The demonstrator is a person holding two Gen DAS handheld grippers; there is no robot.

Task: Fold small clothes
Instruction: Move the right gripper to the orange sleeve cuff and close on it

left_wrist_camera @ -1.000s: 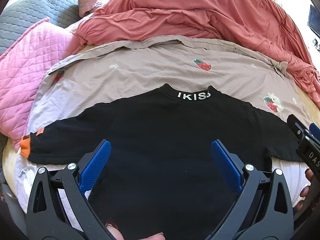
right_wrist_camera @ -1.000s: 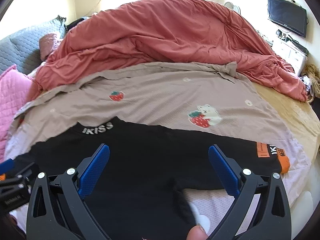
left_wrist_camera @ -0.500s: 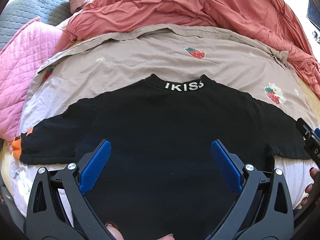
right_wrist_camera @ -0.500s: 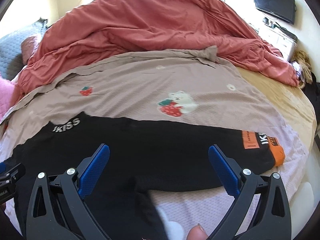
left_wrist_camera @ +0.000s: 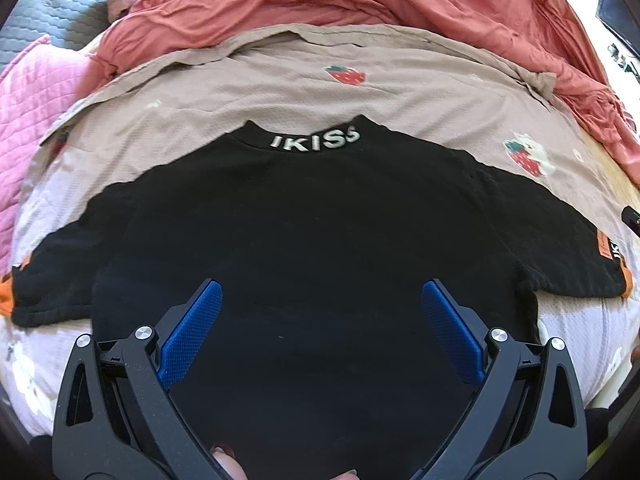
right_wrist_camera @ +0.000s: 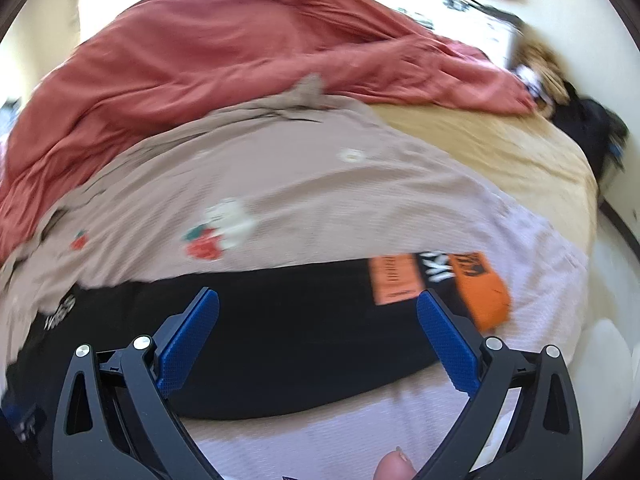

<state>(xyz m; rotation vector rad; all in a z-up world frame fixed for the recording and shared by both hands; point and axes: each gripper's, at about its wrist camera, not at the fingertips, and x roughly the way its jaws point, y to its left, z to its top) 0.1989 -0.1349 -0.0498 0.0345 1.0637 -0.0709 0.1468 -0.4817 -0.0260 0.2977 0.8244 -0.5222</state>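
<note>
While you are holding both tools wide apart and empty, your left gripper [left_wrist_camera: 320, 332] is hovering over the lower middle of the black T-shirt [left_wrist_camera: 312, 216], blue pads spread to either side of the torso, and your right gripper [right_wrist_camera: 318, 340] is hanging, equally spread, over the shirt's right sleeve [right_wrist_camera: 320, 320]. That shirt is lying flat and face down on the beige strawberry-print sheet [left_wrist_camera: 400, 96], collar lettering [left_wrist_camera: 316, 142] pointing away from you toward the heaped red duvet [left_wrist_camera: 360, 4], hem nearest your hands. Its long axis, sleeve tip to sleeve tip, is running straight across in front of you, so each sleeve is reaching outward from the gripper on its own side. The orange cuff [right_wrist_camera: 480, 292] is sitting just ahead and to the right of your right pads, clearly nearer that hand than the other; the opposite cuff [left_wrist_camera: 6, 300] is peeking in at the far left edge of the left view, well off to the side of your left pads. Judging from this layout, nothing is folded yet, and the first fold is probably turning on bringing a sleeve inward across the torso, with the right side being the closer start. The right view is blurring, so fine detail there is uncertain.
</note>
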